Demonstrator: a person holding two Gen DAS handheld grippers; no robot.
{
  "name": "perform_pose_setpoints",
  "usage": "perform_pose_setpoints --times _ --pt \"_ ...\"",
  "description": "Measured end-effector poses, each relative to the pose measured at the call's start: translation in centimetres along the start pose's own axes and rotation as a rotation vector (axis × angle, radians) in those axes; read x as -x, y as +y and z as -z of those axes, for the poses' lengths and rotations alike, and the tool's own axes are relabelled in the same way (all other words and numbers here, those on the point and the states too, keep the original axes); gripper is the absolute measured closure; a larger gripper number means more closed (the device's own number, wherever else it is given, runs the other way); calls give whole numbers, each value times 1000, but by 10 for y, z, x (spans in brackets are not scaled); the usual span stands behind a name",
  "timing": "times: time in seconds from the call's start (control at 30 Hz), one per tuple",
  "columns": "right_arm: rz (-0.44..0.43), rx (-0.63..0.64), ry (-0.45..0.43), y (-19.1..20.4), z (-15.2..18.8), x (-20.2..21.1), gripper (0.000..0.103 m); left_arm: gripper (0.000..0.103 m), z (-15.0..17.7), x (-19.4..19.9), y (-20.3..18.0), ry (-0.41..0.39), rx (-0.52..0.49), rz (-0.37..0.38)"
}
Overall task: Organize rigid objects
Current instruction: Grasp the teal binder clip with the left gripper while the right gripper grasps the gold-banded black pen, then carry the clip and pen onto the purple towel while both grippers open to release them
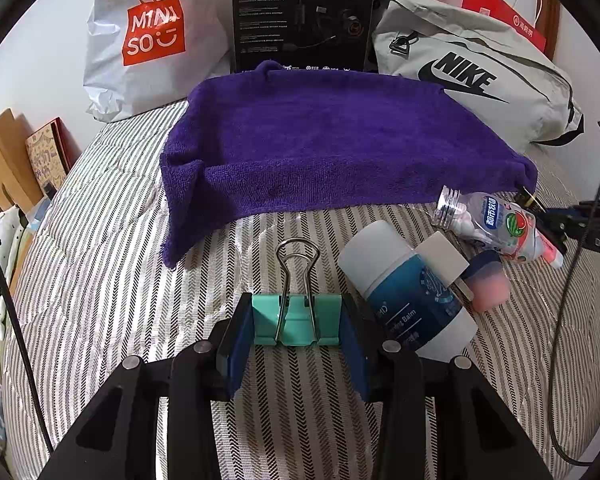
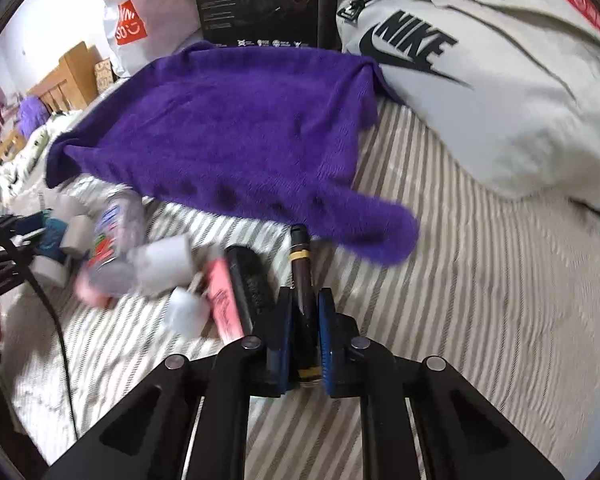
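Between left hand-held gripper point(image 1: 298, 326) pads: binder clip point(image 1: 298, 322).

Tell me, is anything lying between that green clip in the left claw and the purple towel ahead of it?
Nothing visible. The left claw grips the green binder clip, and only bare striped bedding lies between it and the purple towel. The balm tube and clear bottle lie off to the right.
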State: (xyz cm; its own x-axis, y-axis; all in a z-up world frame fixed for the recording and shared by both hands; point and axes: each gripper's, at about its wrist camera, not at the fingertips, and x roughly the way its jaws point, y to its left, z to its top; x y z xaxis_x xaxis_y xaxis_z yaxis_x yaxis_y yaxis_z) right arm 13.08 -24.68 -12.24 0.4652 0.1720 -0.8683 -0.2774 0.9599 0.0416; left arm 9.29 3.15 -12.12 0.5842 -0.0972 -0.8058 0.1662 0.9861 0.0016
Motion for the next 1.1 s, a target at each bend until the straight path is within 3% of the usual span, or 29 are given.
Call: perform_pose_setpoints --times 0.33,0.67,1.1 --pt "-19 -5 -16 1 -5 -8 92 64 0 1 0 5 4 5" --pt "5 -57 -30 -14 14 21 92 64 4 15 13 37 48 12" --pt "-5 -75 -49 -13 12 50 92 64 -16 59 30 -13 96 37"
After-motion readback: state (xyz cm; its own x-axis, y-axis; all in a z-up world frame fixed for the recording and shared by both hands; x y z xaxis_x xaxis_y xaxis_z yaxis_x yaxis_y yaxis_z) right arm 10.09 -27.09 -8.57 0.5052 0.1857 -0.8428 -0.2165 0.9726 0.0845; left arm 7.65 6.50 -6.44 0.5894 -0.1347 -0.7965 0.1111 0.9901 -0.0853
